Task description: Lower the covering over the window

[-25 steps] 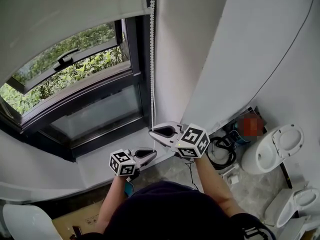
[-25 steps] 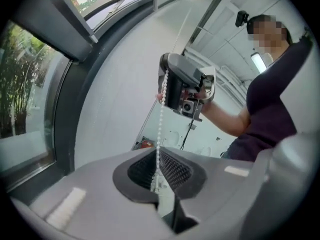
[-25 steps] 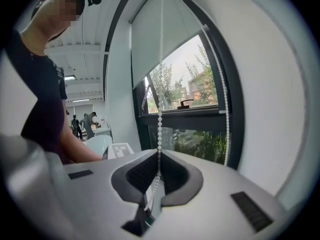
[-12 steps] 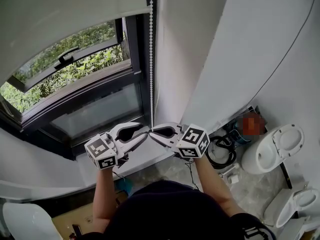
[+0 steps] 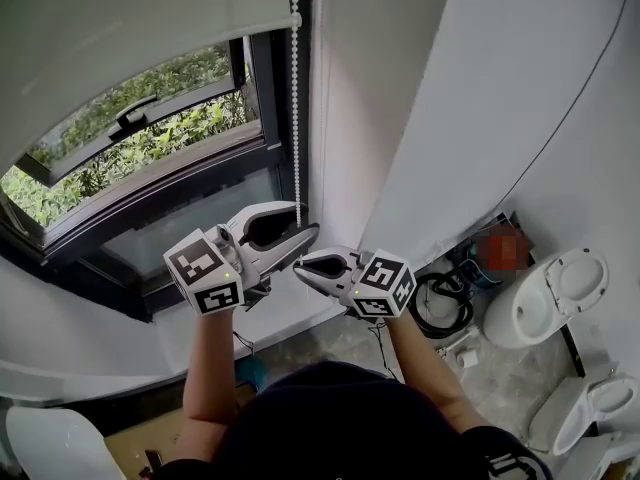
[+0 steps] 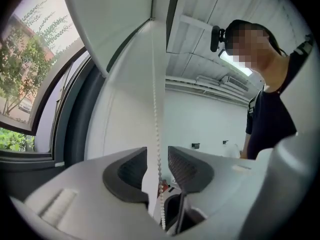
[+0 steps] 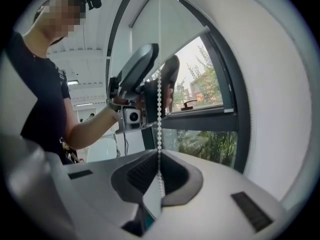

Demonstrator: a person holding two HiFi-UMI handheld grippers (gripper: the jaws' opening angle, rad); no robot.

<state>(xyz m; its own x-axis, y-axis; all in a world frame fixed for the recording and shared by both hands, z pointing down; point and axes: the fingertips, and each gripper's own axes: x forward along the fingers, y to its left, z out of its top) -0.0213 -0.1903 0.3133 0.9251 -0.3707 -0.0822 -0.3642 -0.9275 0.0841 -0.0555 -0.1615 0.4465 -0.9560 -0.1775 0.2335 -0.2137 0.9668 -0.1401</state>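
At the window's (image 5: 150,138) right edge, my right gripper (image 5: 300,266) pinches the bead chain (image 5: 296,118). Just above, my left gripper (image 5: 303,218), jaws just opening wide, straddles it untouched.

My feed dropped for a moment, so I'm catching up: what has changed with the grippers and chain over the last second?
The left gripper has just opened its jaws and risen from below the right gripper to just above it. The chain now hangs between its open jaws, ungripped. Unchanged: the right gripper stays shut on the chain in the same place, and the blind looks no lower.
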